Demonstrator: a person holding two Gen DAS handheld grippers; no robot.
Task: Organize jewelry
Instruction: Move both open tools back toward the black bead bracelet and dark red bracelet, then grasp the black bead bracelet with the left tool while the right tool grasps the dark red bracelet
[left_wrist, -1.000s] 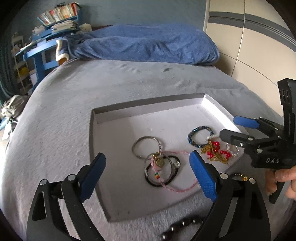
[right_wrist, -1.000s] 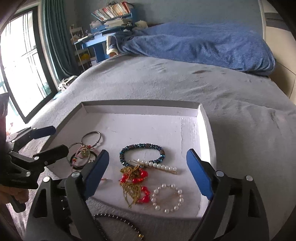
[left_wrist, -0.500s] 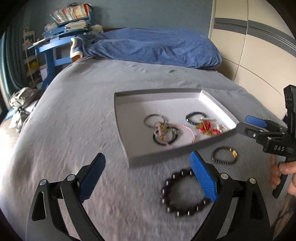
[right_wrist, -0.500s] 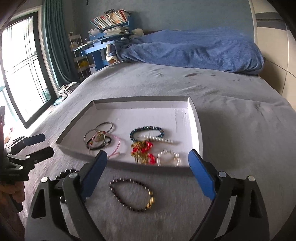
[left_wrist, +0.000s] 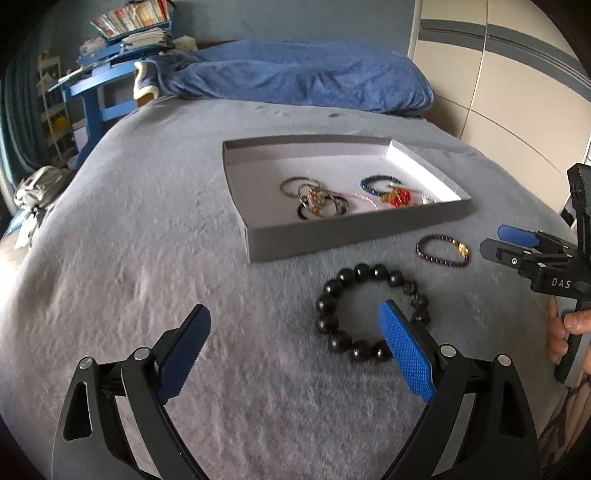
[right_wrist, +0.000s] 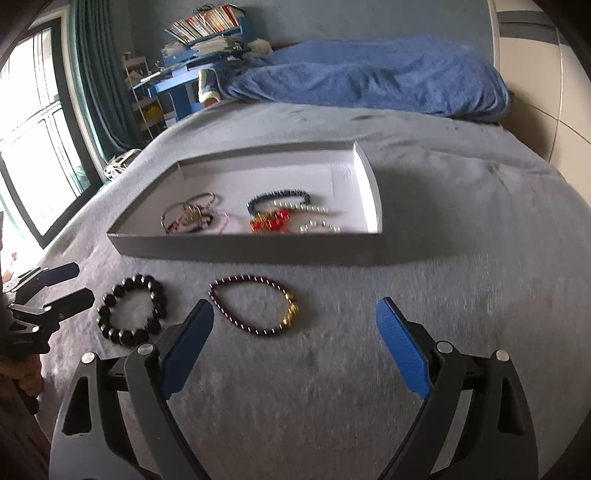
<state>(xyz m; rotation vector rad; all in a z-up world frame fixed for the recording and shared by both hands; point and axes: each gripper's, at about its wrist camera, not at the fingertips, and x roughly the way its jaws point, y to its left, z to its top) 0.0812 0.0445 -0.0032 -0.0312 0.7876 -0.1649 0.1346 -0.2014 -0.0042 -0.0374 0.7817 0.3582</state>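
A shallow grey tray (left_wrist: 354, 232) lies flat on the bed, holding a tangle of bangles (left_wrist: 314, 197), a blue bead bracelet (right_wrist: 279, 199), red-and-gold pieces (right_wrist: 271, 221) and pearls (right_wrist: 319, 227). Outside its near wall lie a chunky black bead bracelet (left_wrist: 369, 314) and a thin dark one with a gold clasp (right_wrist: 255, 310), well apart.

Grey bed (right_wrist: 461, 258) with a blue blanket (right_wrist: 369, 85) at the far end. Blue desk (right_wrist: 177, 85) piled with books, teal curtains (right_wrist: 99, 85) by a bright window (right_wrist: 33, 147).
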